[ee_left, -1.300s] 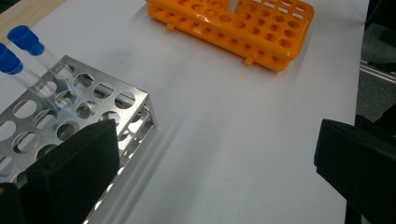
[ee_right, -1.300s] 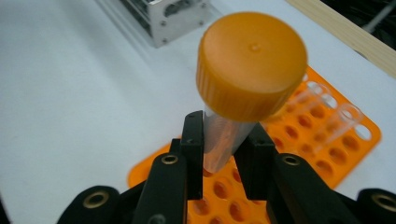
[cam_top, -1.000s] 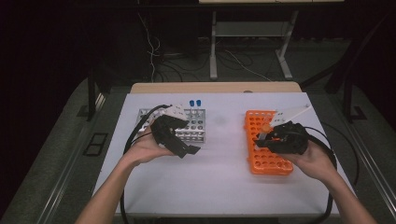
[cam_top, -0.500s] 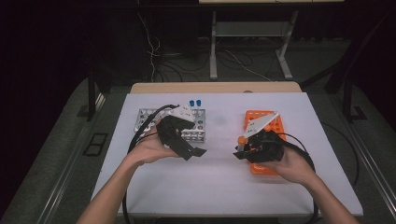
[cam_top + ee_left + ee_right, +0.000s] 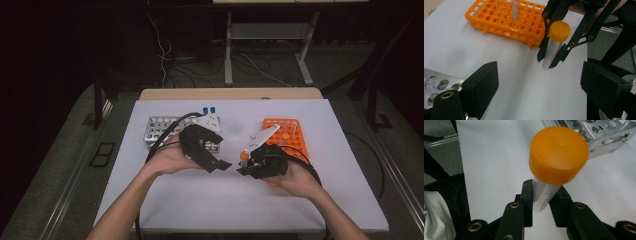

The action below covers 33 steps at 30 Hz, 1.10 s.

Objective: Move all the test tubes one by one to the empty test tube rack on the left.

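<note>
Item one: my right tongs [image 5: 243, 167], just right of the counter's [image 5: 320, 200] centre in the high view, clamped on a clear tube [image 5: 544, 195] with an orange cap [image 5: 559, 155]. In the right gripper view the two jaws press the tube's body from both sides, below the cap. The tube stands roughly upright, tilted a little, held clear above the white counter.

Item two: my left tongs [image 5: 220, 165], just left of centre, jaws apart with nothing between them. They have just been closing a little. In the left gripper view the tube [image 5: 551, 53] and the right tongs [image 5: 552, 58] sit at about 1 o'clock from the left jaws, near but not touching.

Item three: orange rack [image 5: 287, 132], at 3 o'clock from the counter's centre, partly behind my right hand [image 5: 300, 180]. At least one clear tube [image 5: 515, 10] stands in it.

Item four: metal rack [image 5: 160, 129], at 10 o'clock from centre, behind my left hand [image 5: 170, 159]. Two blue caps [image 5: 209, 109] show at its far right corner.

Item five: a black cable [image 5: 165, 137] trails from the left tongs across the metal rack.
</note>
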Tool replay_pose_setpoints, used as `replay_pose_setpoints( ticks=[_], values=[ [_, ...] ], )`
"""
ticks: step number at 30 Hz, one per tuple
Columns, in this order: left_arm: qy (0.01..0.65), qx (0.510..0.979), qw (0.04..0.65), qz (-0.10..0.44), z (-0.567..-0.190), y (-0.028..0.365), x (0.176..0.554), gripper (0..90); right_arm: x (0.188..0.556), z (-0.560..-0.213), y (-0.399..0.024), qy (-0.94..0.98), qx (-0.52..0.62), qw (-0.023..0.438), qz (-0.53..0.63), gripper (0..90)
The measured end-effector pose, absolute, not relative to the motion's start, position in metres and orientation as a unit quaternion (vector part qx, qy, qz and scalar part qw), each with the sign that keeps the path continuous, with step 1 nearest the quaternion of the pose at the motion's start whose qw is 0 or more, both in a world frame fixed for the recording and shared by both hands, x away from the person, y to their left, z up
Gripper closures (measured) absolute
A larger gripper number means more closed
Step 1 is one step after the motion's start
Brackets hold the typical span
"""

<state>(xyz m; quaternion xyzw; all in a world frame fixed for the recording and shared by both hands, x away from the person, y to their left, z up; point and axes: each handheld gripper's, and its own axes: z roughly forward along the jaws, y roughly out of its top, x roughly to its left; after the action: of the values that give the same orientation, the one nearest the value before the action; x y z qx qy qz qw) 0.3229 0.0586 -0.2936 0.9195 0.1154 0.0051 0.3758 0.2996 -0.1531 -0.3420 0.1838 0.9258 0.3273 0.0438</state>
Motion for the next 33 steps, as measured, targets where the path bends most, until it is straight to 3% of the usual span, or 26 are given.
replay_pose_setpoints(
  ticks=[9, 26, 33],
  values=[
    [0.095, 0.925, 0.367, -0.01, -0.296, 0.049, 0.325, 23.1, 0.3, -0.345, -0.142, 0.928, 0.174, 0.039, 0.329, 73.7],
    [0.049, 0.932, 0.357, -0.037, -0.303, 0.04, 0.325, 67.6, 0.297, -0.346, -0.124, 0.929, 0.157, 0.041, 0.334, 73.6],
    [0.049, 0.934, 0.353, -0.037, -0.302, 0.043, 0.328, 68.6, 0.298, -0.347, -0.125, 0.924, 0.168, 0.034, 0.342, 70.8]
  ],
)
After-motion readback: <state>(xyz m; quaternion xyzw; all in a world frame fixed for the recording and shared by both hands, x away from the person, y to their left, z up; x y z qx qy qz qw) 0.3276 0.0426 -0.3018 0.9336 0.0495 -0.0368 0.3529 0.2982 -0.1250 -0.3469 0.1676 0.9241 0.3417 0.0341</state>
